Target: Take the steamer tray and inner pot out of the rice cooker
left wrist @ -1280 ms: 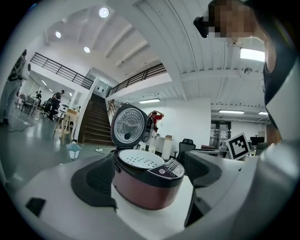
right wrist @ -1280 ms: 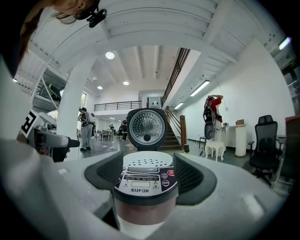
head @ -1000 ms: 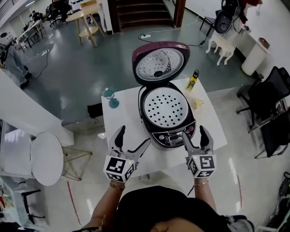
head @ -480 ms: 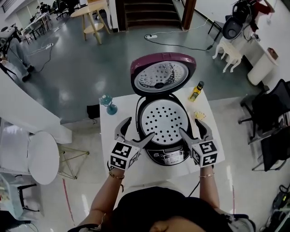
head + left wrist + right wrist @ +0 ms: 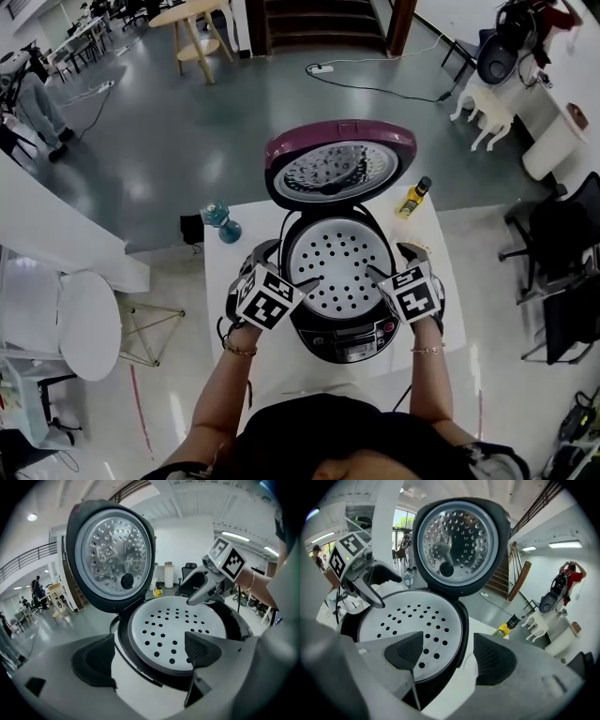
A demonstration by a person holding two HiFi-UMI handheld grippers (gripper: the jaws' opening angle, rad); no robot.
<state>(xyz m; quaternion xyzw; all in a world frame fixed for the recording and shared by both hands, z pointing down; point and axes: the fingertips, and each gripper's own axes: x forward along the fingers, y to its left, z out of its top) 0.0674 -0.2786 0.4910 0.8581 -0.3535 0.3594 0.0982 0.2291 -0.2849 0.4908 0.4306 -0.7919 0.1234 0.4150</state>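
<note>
The rice cooker (image 5: 342,309) stands on a white table with its purple lid (image 5: 339,161) raised. A white steamer tray (image 5: 339,264) with round holes fills its mouth and hides the inner pot beneath. My left gripper (image 5: 286,267) is open at the cooker's left rim, one jaw over the tray, the other outside the body. In the left gripper view the tray (image 5: 173,627) lies ahead of the left gripper (image 5: 147,656). My right gripper (image 5: 389,261) is open and straddles the right rim the same way. The right gripper view shows the tray (image 5: 408,620) beside the right gripper (image 5: 449,654).
A yellow bottle (image 5: 413,197) stands at the table's far right corner and a teal glass (image 5: 221,221) at its far left. The bare white tabletop (image 5: 234,319) shows left of the cooker. A round white stool (image 5: 89,323) sits on the floor to the left, dark chairs (image 5: 562,244) to the right.
Both grippers have moved forward from the table's front edge up to the cooker's rim, each with one jaw now over the steamer tray. Both stay open.
</note>
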